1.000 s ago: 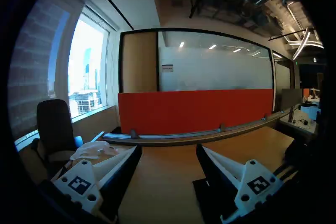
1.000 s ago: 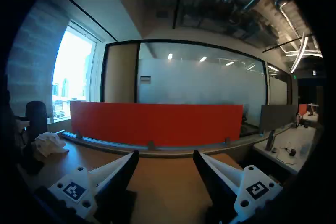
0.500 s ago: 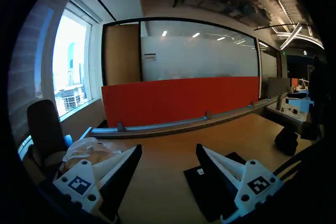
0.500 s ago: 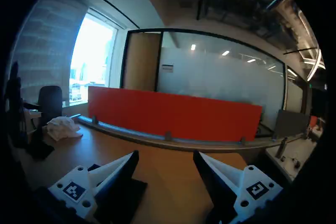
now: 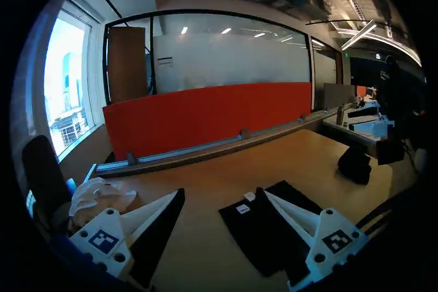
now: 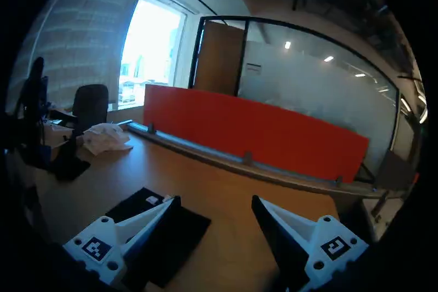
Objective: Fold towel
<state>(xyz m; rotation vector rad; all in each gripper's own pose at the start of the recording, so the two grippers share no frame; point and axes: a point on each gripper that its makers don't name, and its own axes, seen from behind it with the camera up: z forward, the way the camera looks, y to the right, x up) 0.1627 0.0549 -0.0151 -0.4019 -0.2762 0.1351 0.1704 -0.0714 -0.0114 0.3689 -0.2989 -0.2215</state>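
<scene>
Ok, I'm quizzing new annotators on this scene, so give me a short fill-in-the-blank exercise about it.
The towel lying on the desk is ____ in colour.
The left gripper and the right gripper both stand ____, holding nothing.
The crumpled cloth beside the chair is ____.
Missing words: black; open; white.

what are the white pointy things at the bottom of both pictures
Those are the jaws of two handheld grippers; a person holds one in each hand. Each picture comes from a camera riding on one of them: the left gripper and the right gripper. Both pairs of jaws stand open and hold nothing. On the wooden desk a black towel lies flat, with a crumpled white cloth farther off.
</scene>
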